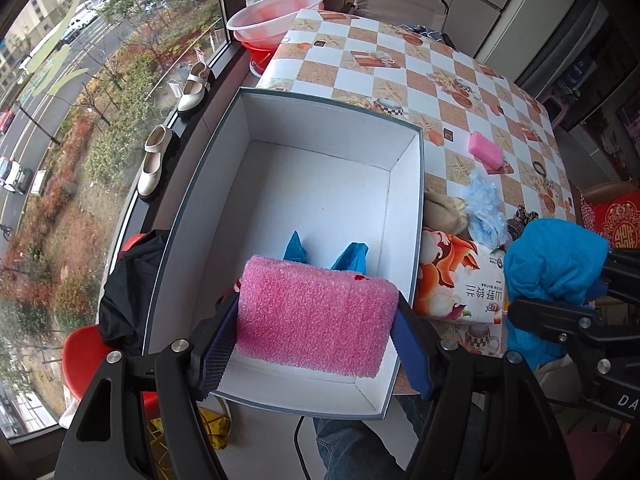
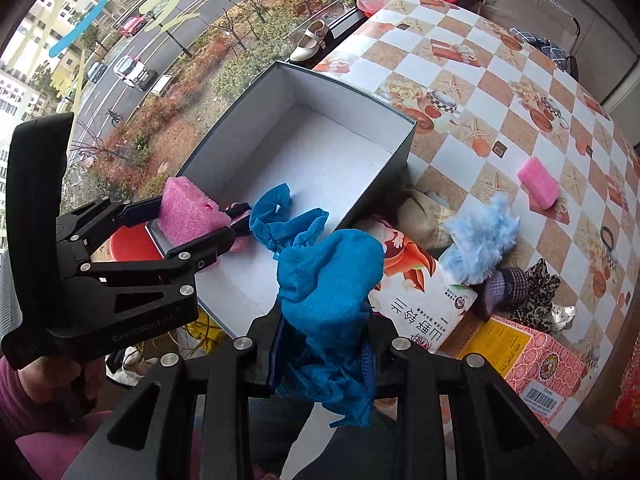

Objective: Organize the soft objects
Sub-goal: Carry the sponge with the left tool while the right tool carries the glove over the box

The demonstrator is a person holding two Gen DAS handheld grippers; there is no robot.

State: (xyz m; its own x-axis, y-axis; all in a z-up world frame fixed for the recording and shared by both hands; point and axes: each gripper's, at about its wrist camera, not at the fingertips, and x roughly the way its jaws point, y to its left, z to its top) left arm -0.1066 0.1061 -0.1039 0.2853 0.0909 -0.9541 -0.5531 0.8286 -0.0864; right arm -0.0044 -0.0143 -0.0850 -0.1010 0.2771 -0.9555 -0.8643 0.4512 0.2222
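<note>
- Left hand-held gripper (image 1: 316, 320) is closed across a pink rectangular foam sponge (image 1: 316, 316), its blue pads (image 1: 218, 344) pressed on the two short ends; the sponge hangs over the near end of an open grey cardboard box with a white inside (image 1: 406, 200).
- Right hand-held gripper (image 2: 324, 356) is clamped on a crumpled blue non-woven cloth (image 2: 328, 292); the cloth bulges over the fingertips and hides them, so only the black linkages below show.
- From the left wrist view the sponge covers the left fingertips and most of the box's near floor; two blue points of cloth (image 1: 348, 258) peek out behind it, and it is unclear whether they lie on the floor or hang above it.
- From the right wrist view the left hand-held gripper (image 2: 196, 220) reaches in from the left edge, tilted toward the box (image 2: 376, 184), with part of a hand (image 2: 90, 376) on its handle, mostly cut off.
- Beside the box on the chequered-cloth worktop (image 1: 400, 64) lie a printed tissue pack (image 1: 456, 284), a fluffy light-blue tuft (image 1: 486, 208) and a beige soft item (image 1: 444, 210), the last partly hidden by the box wall.
- A second small pink sponge (image 1: 486, 150) sits well apart on the worktop.
- Dark fabric items (image 2: 520, 288) near the yellow-and-red printed carton (image 2: 532, 360) are too tangled to tell apart.
</note>
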